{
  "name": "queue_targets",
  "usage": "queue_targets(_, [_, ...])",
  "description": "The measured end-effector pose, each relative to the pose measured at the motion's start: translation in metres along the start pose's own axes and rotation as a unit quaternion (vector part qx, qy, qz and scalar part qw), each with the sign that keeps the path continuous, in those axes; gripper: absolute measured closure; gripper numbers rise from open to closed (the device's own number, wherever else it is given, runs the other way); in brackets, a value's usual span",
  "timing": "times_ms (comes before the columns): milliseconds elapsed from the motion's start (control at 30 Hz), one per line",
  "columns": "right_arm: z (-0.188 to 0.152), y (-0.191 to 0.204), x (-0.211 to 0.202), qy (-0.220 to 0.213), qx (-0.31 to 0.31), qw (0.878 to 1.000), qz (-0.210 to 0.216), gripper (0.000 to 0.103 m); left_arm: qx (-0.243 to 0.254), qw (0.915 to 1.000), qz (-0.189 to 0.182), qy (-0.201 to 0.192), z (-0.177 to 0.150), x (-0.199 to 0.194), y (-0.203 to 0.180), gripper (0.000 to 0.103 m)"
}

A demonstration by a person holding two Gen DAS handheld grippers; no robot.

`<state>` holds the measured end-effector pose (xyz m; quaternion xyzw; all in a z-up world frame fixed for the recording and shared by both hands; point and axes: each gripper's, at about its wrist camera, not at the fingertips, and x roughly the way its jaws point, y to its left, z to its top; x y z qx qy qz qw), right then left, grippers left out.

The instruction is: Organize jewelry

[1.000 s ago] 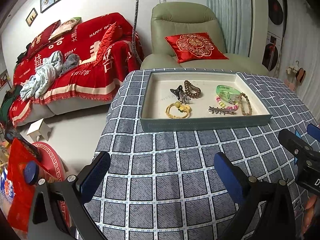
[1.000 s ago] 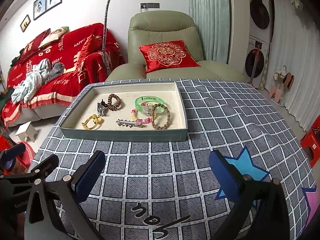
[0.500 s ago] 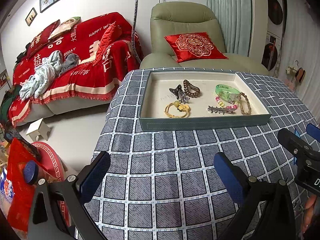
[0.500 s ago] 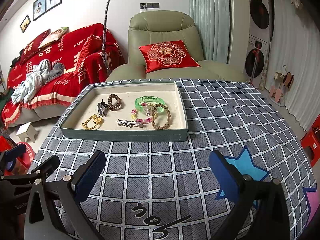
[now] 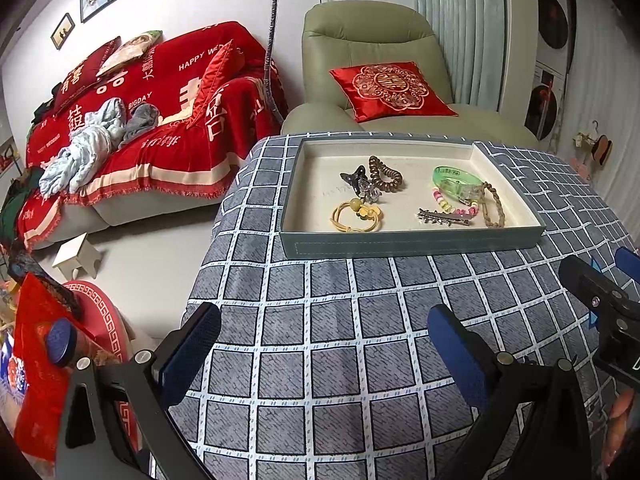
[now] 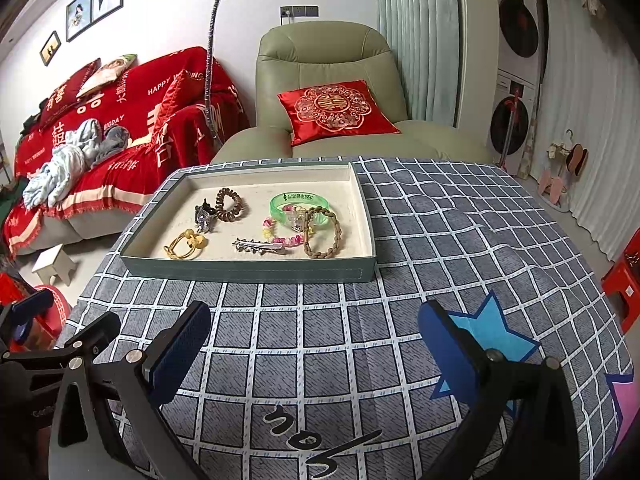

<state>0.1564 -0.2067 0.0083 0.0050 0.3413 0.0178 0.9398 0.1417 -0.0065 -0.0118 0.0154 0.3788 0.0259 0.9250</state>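
Note:
A grey-green tray (image 5: 408, 242) (image 6: 248, 270) sits on the checked tablecloth. Inside lie a green bangle (image 5: 456, 182) (image 6: 299, 204), a brown braided bracelet (image 5: 495, 206) (image 6: 324, 234), a pink bead bracelet (image 6: 282, 238), a silver hair clip (image 5: 442, 218) (image 6: 258, 246), a yellow hair tie (image 5: 356, 216) (image 6: 185, 243), a dark claw clip (image 5: 356, 178) (image 6: 203, 216) and a brown coil hair tie (image 5: 385, 174) (image 6: 229, 204). My left gripper (image 5: 324, 344) and right gripper (image 6: 314, 346) hover open over the cloth in front of the tray, holding nothing.
The table's left edge (image 5: 208, 248) drops to the floor, where a small white stool (image 5: 76, 258) and red packages (image 5: 36, 360) stand. A green armchair (image 6: 332, 92) with a red cushion sits behind the table, a red sofa (image 5: 152, 112) to the left.
The left wrist view has shifted very slightly, with the tray a touch higher in frame. The right gripper has not visibly moved. Both stay open.

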Motion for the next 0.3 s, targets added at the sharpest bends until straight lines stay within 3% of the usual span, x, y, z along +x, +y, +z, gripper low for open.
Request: queue_targets(300, [-0.0014, 0.0018, 0.0012, 0.002, 0.001, 1.000, 0.001, 0.000, 0.003, 1.0000, -0.003, -0.006, 0.0007, -0.0020, 0.0011, 0.000])
